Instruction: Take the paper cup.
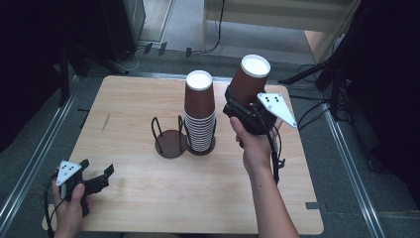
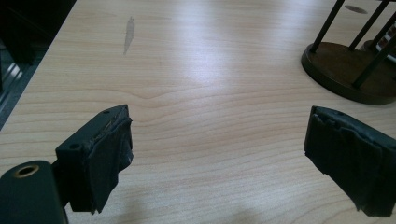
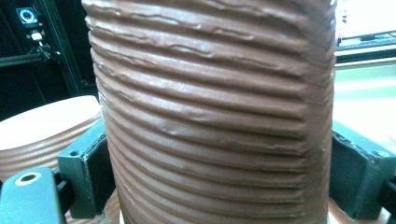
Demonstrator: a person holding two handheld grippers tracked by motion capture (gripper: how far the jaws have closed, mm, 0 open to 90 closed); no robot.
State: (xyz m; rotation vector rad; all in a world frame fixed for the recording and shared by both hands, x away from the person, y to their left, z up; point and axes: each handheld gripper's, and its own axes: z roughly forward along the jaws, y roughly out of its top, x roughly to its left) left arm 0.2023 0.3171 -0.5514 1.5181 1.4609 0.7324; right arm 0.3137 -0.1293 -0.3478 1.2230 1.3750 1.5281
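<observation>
A brown ribbed paper cup [image 1: 250,82] is held upside down above the table, white base up, and my right gripper [image 1: 241,110] is shut on it. In the right gripper view the cup [image 3: 215,116] fills the space between both jaws. A tall stack of the same brown cups [image 1: 199,116] stands upside down in one side of a dark wire cup holder [image 1: 171,143]; the stack's top [image 3: 42,126] shows at left in the right gripper view. My left gripper [image 1: 96,177] rests open at the table's front left, with nothing between its pads [image 2: 109,154].
The holder's round base [image 2: 348,70] with thin upright rods lies ahead and to the right of the left gripper. A grey smudge [image 2: 129,30] marks the wooden table [image 1: 148,198]. Dark stands and cables surround the table on the floor.
</observation>
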